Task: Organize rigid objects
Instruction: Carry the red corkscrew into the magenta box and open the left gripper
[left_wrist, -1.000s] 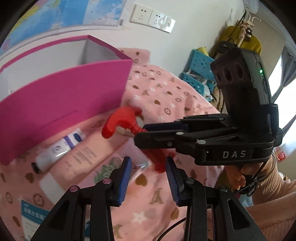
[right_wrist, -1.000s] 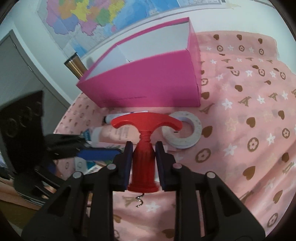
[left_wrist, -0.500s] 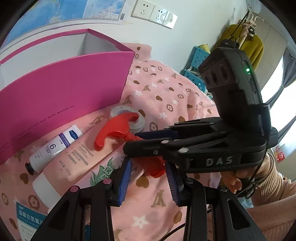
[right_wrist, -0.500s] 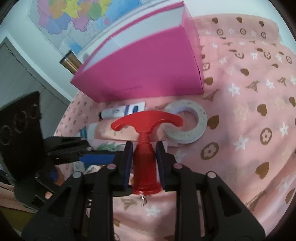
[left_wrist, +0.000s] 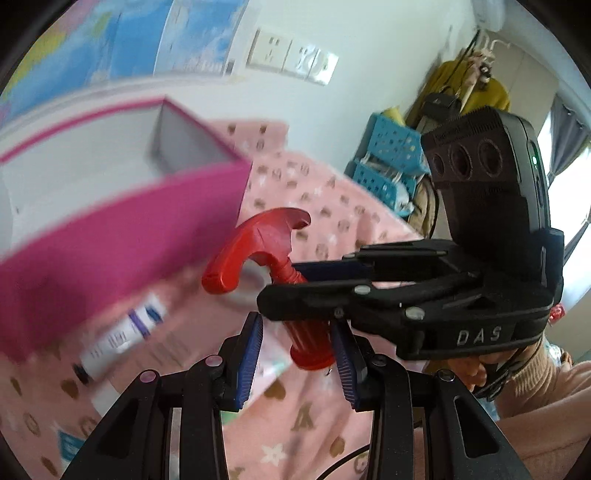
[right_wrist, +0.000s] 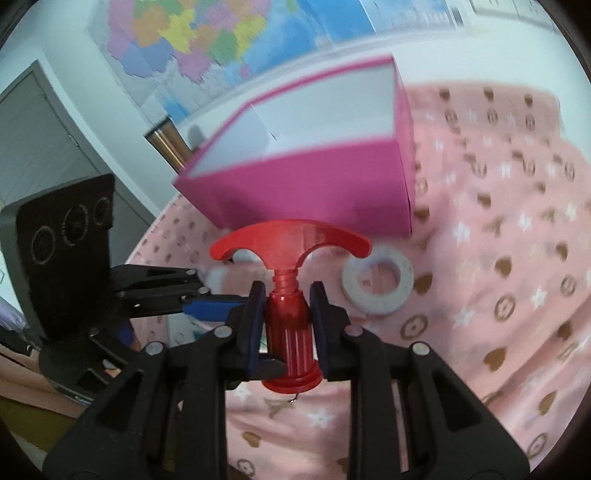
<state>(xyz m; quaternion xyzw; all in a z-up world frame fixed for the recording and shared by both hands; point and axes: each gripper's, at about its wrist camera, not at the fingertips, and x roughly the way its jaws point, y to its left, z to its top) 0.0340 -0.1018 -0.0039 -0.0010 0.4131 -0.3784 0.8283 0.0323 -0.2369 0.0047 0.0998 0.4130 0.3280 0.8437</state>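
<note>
Right tongs (right_wrist: 288, 325) pinch the ribbed barrel of a red corkscrew (right_wrist: 290, 254), held upright above the pink patterned counter (right_wrist: 498, 295) with its T-handle uppermost. Left tongs (left_wrist: 297, 354) stand partly spread with nothing between their blue pads (left_wrist: 249, 354). The corkscrew's metal tip shows below its base. Beyond lie a pink box (right_wrist: 314, 184) and a white tape ring (right_wrist: 376, 284).
</note>
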